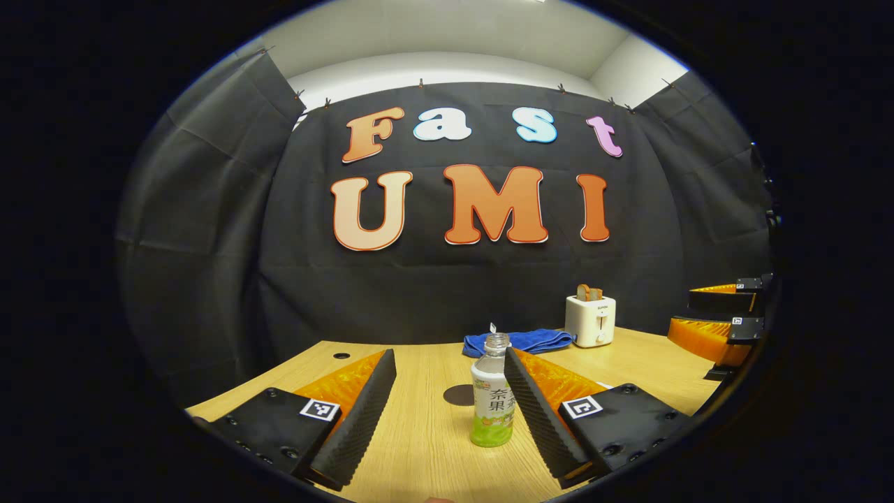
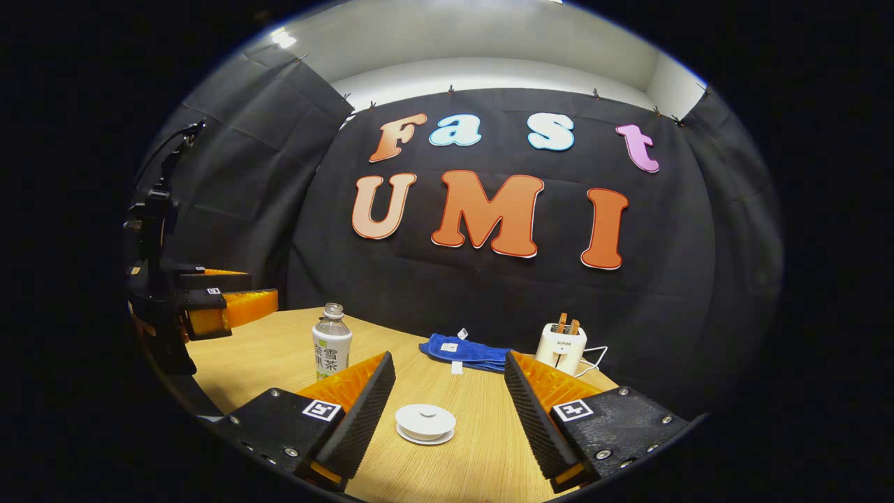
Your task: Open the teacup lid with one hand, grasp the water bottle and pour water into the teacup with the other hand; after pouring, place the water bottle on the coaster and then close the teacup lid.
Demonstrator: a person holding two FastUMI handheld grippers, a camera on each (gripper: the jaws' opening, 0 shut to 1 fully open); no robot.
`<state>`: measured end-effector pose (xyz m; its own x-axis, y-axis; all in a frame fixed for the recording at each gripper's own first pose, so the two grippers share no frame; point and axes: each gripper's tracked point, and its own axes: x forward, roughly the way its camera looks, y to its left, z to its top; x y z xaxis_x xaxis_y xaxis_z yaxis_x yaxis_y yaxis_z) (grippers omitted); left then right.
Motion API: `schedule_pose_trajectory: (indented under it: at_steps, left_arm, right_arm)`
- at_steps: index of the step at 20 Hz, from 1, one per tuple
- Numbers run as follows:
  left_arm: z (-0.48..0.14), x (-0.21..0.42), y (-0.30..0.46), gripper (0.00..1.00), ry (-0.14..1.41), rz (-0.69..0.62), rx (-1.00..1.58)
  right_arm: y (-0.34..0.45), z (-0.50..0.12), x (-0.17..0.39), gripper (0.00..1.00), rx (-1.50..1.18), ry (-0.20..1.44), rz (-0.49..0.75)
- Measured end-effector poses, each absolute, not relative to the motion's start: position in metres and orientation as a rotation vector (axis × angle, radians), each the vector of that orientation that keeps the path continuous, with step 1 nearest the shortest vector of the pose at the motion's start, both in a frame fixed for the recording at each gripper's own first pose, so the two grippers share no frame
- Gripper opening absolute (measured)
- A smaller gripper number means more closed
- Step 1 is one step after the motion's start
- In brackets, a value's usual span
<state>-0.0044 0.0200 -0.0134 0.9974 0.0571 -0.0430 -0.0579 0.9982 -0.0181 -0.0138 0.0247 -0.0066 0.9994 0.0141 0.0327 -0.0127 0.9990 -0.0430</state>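
A clear water bottle (image 1: 493, 398) with a green-and-white label and no cap stands upright on the wooden table (image 1: 419, 447). It is between the fingers of my open left gripper (image 1: 448, 356), close to the right-hand finger. A dark round coaster (image 1: 459, 395) lies just behind it to the left. In the right gripper view a white teacup (image 2: 425, 423) sits on its saucer with the lid on, between the spread fingers of my open right gripper (image 2: 448, 360); neither finger touches it. The bottle (image 2: 331, 351) stands to the cup's far left.
A blue cloth (image 1: 517, 341) and a white toaster (image 1: 591, 319) holding toast sit at the back of the table by the black wall. The right gripper (image 1: 726, 318) hovers at the right edge of the left gripper view. The left gripper (image 2: 209, 304) hovers at the left of the right gripper view.
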Motion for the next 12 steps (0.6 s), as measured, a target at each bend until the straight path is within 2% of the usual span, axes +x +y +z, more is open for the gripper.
schedule_pose_trajectory:
  at_steps: [5,6,7,8,9,11,12]
  left_arm:
    - [-0.018,-0.009,0.025,0.96,0.025,0.059,-0.034]
    - [-0.023,-0.009,0.026,0.99,0.032,0.058,-0.032]
    - [-0.026,-0.009,0.026,0.96,0.037,0.058,-0.033]
    - [-0.028,-0.010,0.026,1.00,0.041,0.056,-0.033]
    - [-0.031,-0.011,0.027,0.96,0.047,0.053,-0.026]
    - [-0.038,-0.014,0.026,1.00,0.057,0.048,0.010]
    - [-0.041,-0.015,0.025,0.96,0.061,0.050,0.030]
  right_arm:
    - [0.009,-0.017,-0.014,0.94,-0.034,-0.008,-0.016]
    - [0.009,-0.020,-0.012,0.94,-0.032,-0.002,-0.016]
    - [0.009,-0.023,-0.010,0.94,-0.029,0.003,-0.015]
    - [0.011,-0.029,-0.006,0.94,-0.023,0.015,-0.009]
    - [0.015,-0.036,-0.003,0.94,-0.014,0.031,0.003]
    - [0.021,-0.049,0.002,0.92,0.010,0.061,0.026]
    - [0.025,-0.054,0.006,0.92,0.017,0.077,0.040]
